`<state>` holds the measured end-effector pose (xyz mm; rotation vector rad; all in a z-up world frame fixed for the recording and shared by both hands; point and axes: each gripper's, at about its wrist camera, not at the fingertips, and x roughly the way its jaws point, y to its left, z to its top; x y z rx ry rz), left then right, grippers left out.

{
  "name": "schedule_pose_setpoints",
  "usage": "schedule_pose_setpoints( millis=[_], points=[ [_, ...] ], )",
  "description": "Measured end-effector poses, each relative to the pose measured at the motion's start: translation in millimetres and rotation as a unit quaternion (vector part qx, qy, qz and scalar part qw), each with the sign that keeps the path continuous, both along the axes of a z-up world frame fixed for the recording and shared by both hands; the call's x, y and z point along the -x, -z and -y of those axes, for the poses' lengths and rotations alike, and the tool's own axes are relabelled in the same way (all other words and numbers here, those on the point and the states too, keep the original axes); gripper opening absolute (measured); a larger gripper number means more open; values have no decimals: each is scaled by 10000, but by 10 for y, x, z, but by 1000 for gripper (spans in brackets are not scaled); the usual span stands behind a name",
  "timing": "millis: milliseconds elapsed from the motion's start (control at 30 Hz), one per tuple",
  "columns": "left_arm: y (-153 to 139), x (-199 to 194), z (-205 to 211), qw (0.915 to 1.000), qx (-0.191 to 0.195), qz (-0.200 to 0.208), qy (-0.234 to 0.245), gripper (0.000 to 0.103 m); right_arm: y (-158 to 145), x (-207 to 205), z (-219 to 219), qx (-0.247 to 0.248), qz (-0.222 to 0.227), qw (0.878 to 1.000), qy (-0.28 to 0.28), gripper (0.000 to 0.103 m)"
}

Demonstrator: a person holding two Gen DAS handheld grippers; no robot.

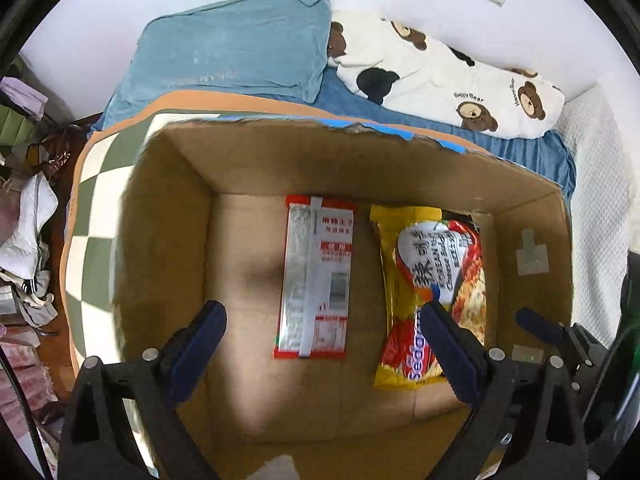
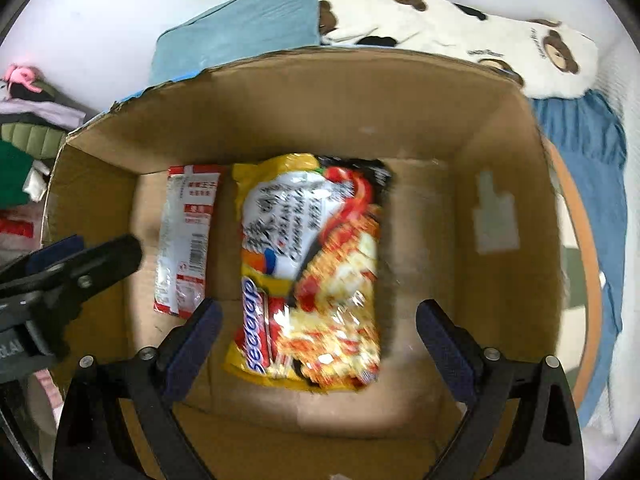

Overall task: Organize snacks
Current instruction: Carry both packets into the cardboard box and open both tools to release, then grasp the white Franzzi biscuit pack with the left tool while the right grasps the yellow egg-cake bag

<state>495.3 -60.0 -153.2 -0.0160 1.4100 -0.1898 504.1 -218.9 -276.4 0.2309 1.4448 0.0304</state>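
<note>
An open cardboard box (image 1: 360, 160) (image 2: 320, 112) fills both views from above. A red and silver snack packet (image 1: 316, 280) (image 2: 186, 240) lies flat on its floor. To its right lies a yellow instant noodle packet (image 1: 432, 292) (image 2: 316, 272), blurred in the right wrist view. My left gripper (image 1: 324, 316) hangs open above the red packet, its pads apart from it. My right gripper (image 2: 320, 312) is open over the noodle packet, with nothing pressed between its pads. One of the right gripper's fingers (image 1: 536, 324) shows at the box's right side, and the left gripper's fingers (image 2: 92, 256) at its left.
The box sits on a green and white checked mat with an orange edge (image 1: 104, 184) over a blue sheet (image 1: 540, 152). Behind it lie a light blue folded cloth (image 1: 240, 48) and a white bear-print pillow (image 1: 460, 80). Piled clothes (image 1: 28, 220) crowd the left.
</note>
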Motion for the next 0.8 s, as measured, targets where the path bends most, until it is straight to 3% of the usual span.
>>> schedule_pose_setpoints(
  millis=[267, 533, 800],
  points=[
    [-177, 377, -75, 9999, -63, 144, 13, 99, -238, 610, 22, 143, 77, 9999, 16, 99],
    [-499, 824, -149, 9993, -68, 367, 73, 99, -646, 921, -69, 216, 343, 9992, -31, 99],
    [-828, 1299, -236, 9981, 136, 588, 111, 99, -974, 1443, -160, 247, 586, 9980, -49, 99]
  ],
)
